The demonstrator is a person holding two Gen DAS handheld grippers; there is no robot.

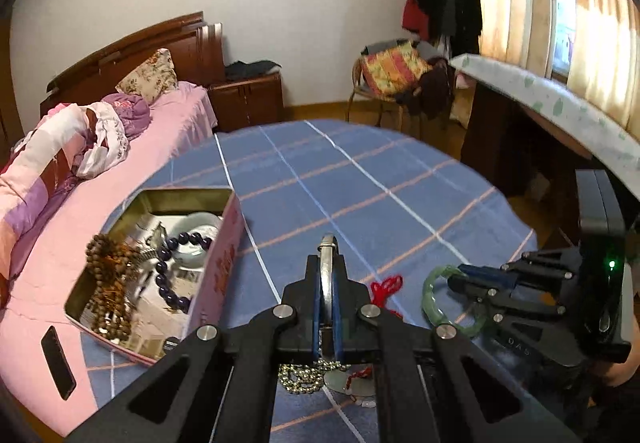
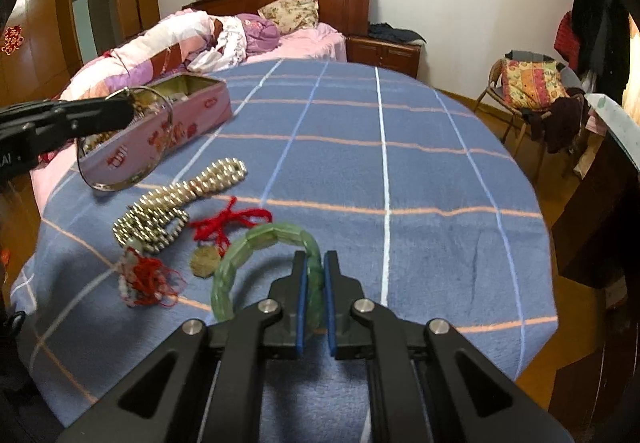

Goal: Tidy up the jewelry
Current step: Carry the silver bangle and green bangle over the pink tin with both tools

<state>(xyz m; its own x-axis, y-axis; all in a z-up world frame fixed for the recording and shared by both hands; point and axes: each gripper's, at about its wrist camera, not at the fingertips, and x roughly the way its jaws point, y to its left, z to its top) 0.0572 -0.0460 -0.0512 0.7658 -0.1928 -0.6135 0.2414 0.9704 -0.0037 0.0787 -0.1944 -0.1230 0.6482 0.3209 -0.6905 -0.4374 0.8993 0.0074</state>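
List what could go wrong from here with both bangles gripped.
1. The left gripper pinches the thin silver bangle on edge only; it may swing or slip before reaching the tin.
2. The tin already holds bead strands near its rim; the bangle might snag there.
3. The right gripper holds the green bangle beside the red cord, which could drag along.

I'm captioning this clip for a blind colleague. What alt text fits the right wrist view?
The right hand-held gripper is shut on a green bracelet on a blue plaid cloth. Beside it lie a beaded chain and red cord; the left hand-held gripper holds a silver bangle near a pink tin.
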